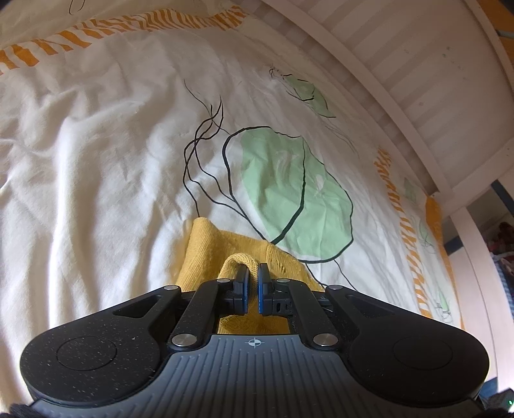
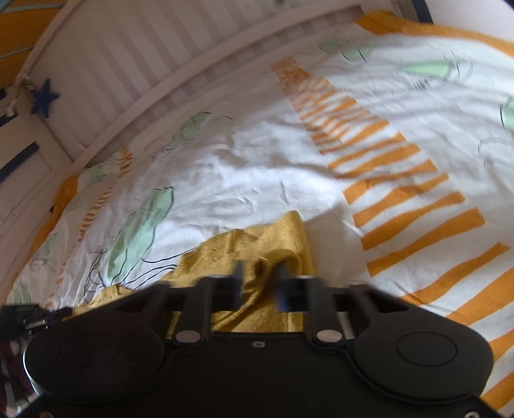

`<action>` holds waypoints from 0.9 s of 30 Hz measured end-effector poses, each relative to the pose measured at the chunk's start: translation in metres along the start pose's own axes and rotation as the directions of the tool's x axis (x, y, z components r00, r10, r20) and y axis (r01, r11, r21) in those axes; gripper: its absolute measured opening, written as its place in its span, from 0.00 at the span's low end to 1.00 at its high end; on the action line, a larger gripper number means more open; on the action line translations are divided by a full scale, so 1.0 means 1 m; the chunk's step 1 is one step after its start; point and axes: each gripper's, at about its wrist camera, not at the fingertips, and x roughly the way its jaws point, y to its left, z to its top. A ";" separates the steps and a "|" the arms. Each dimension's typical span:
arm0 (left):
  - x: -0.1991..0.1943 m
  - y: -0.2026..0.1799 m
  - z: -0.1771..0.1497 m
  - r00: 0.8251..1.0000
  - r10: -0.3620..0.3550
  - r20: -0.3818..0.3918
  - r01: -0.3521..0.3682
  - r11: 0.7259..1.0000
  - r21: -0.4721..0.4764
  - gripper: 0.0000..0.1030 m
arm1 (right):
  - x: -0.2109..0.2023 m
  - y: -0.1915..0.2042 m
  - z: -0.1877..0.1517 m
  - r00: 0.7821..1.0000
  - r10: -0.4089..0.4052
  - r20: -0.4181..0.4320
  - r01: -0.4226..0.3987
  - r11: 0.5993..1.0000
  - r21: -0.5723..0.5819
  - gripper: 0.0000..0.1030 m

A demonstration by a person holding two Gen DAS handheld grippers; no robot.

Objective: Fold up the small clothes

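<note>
While our left tongs [image 1: 253, 283] pinched a fold of the soft, limp yellow knit [image 1: 205, 244] lying on the bed [image 1: 96, 160] at six o'clock, our right tongs [image 2: 258, 286] clamped its opposite edge.

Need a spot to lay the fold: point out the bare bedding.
Free: white duvet left of the yellow knit garment, up to the orange stripes. Crowded: the near edge, where left claw and right claw pinch the garment.
</note>
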 end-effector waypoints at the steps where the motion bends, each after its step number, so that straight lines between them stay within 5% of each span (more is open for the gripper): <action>1: -0.003 0.001 -0.001 1.000 -0.003 0.005 0.003 1.000 -0.002 0.05 | 0.001 -0.002 0.000 1.000 0.005 0.001 -0.005 1.000 0.024 0.12; 9: -0.026 0.000 0.008 0.996 -0.067 0.064 0.070 0.997 -0.037 0.05 | -0.023 0.003 0.016 0.987 0.126 0.102 -0.140 0.981 0.136 0.11; 14: 0.003 0.003 0.017 0.999 -0.013 0.035 0.014 0.999 -0.046 0.06 | 0.015 0.001 0.029 0.998 0.021 0.066 -0.030 0.991 0.127 0.11; 19: 0.008 0.016 0.017 0.998 0.055 0.023 -0.054 0.997 -0.053 0.07 | 0.031 -0.006 0.022 0.997 -0.071 0.017 0.070 0.995 0.071 0.22; 23: -0.015 0.012 0.018 0.994 0.086 0.062 -0.089 0.995 0.050 0.13 | 0.013 -0.002 0.020 0.991 -0.109 0.072 0.109 0.994 0.001 0.48; 25: -0.030 0.004 0.014 0.991 0.101 0.088 -0.112 0.986 0.125 0.26 | 0.003 0.003 0.019 0.988 -0.123 0.095 0.128 0.990 -0.050 0.48; 27: -0.044 -0.006 0.005 0.990 0.096 0.102 -0.115 0.972 0.204 0.26 | -0.005 0.011 0.017 0.985 -0.132 0.110 0.144 0.983 -0.111 0.48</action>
